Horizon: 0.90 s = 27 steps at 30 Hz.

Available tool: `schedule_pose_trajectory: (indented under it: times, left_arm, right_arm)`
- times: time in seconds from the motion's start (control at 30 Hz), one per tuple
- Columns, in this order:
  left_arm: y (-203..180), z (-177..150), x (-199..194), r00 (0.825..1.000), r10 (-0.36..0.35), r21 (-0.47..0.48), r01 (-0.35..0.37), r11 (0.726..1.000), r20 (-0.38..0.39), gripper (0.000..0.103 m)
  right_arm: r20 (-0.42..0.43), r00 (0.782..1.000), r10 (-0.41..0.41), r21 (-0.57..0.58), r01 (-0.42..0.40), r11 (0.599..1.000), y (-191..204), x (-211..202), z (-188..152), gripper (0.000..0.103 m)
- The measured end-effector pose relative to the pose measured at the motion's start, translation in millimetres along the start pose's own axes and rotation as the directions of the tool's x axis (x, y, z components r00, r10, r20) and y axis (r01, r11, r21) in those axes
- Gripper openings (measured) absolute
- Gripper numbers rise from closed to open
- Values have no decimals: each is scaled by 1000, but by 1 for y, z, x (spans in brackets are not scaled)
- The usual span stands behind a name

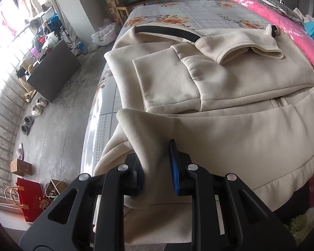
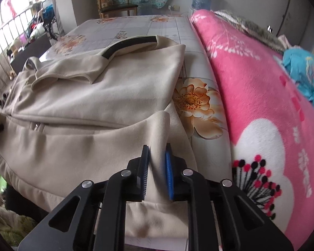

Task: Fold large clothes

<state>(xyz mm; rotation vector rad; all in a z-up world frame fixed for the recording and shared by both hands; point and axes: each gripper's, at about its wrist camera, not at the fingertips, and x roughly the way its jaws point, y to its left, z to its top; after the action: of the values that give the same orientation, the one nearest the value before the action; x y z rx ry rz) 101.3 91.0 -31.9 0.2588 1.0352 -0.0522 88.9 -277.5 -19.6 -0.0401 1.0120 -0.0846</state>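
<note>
Left wrist view: your left gripper (image 1: 157,165) is clamped narrow on a pinched-up ridge of the cream jacket's (image 1: 230,138) hem at its left corner; cloth fills the gap between the pads. Right wrist view: your right gripper (image 2: 157,171) has the matching ridge of hem (image 2: 159,138) at the right corner, pads tight against the fabric. One grip per bottom corner looks like setup for lifting the lower half and carrying it up over the body, so the hem travels as one straight edge.

Further out, the jacket lies flat on the bed (image 1: 198,14), zipper (image 1: 279,102) near its middle. Both sleeves (image 1: 169,79) are already crossed over the chest, black-trimmed collar (image 1: 167,31) at the far end, so only the bottom-to-top fold seems left. Pink blanket (image 2: 251,83) runs just beside the jacket's right edge; you'll need to keep the fold off it.

Hard to read:
- hem below each gripper is cut off by the gripper body; how deep the bite goes, can't tell
- jacket's near edge hangs over the bed edge, hidden
- each gripper barely shows in the other's view
- window side blown out, floor clutter (image 1: 31,192) unclear
</note>
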Motion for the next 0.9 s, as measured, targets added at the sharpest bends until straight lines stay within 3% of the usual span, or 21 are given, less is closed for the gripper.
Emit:
schedule_pose_trajectory:
  times: [0.9]
  left_arm:
    - [3, 0, 0, 1000, -14, -13, 14, 1000, -8, 20]
  right_arm:
    - [-49, 996, -77, -41, 75, 996, 9, 17, 7, 15]
